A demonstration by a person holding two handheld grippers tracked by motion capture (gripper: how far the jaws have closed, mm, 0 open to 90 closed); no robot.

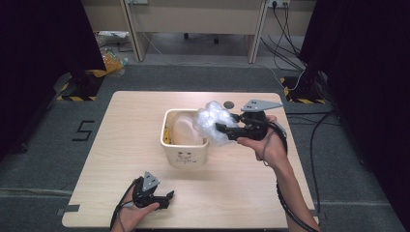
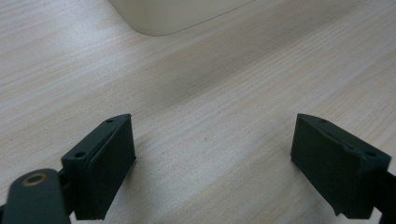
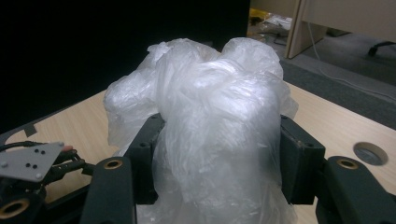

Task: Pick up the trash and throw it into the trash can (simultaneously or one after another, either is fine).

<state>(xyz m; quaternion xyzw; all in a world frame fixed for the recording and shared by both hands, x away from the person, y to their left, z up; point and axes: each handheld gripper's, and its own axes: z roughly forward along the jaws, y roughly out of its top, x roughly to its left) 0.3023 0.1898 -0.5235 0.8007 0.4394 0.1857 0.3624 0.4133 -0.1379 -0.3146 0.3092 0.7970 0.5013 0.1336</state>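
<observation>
A crumpled clear plastic bag (image 1: pixel 209 120) hangs above the right rim of a cream bin (image 1: pixel 186 157) at the middle of the table. My right gripper (image 1: pixel 223 130) comes in from the right and is shut on the bag. In the right gripper view the bag (image 3: pixel 210 107) bulges up between both pads (image 3: pixel 301 158). My left gripper (image 1: pixel 169 197) rests near the table's front edge, in front and to the left of the bin. Its jaws stand wide apart over bare wood (image 2: pixel 215 144). The bin's lower wall (image 2: pixel 173 14) shows just ahead of it.
A pale, rounded thing (image 1: pixel 183 128) lies in the bin, with something yellow at its left inner wall. A round cable hole (image 1: pixel 228 104) sits in the tabletop behind the right gripper. Black curtains stand on both sides, and cables run over the floor at the right.
</observation>
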